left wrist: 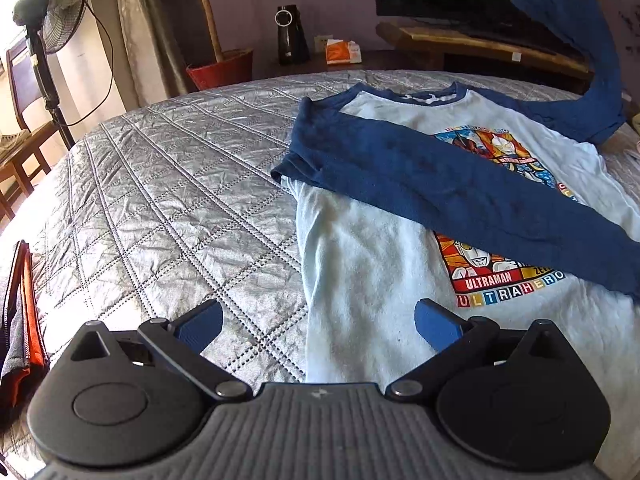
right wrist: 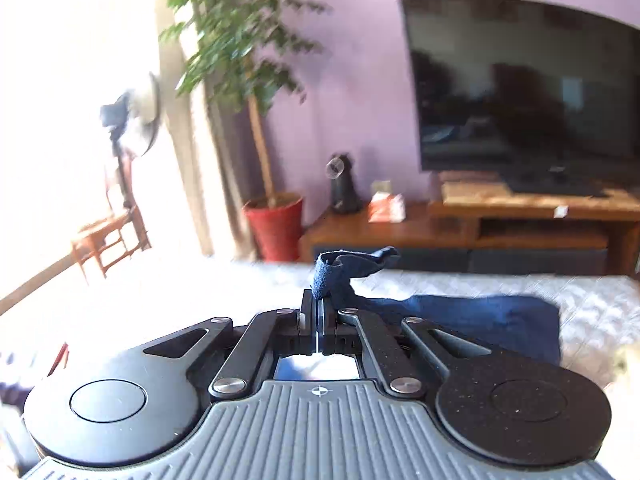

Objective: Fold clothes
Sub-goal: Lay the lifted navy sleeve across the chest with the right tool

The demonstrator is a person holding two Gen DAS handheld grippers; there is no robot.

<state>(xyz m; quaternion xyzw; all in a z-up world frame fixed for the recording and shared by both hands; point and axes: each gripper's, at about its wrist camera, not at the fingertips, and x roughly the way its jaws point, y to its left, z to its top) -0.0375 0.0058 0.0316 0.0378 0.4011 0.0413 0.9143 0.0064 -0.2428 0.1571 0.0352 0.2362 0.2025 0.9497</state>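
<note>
A: From the left wrist, what is there?

B: The left gripper hangs over the near edge of a raglan T-shirt, its jaws spread wide with nothing between them. The shirt lies face up on a bed under a silver quilted bedspread; the body is pale blue with an Ultraman print. One navy sleeve is folded across the chest, over part of the print. The other navy sleeve rises off the bed at the far right, lifted into the air toward the top edge.

A: Anything beside the shirt?

B: A stack of folded clothes, grey and orange, at the left edge of the bed. Beyond the bed stand a pedestal fan, a red plant pot and a tissue pack.

A: And the right wrist?

B: The picture is blurred. The right gripper is fully closed on the navy sleeve cuff, which bunches up above the fingertips; more navy cloth trails down to the right over the bedspread. Behind are a television on a wooden stand, and a potted tree
</note>
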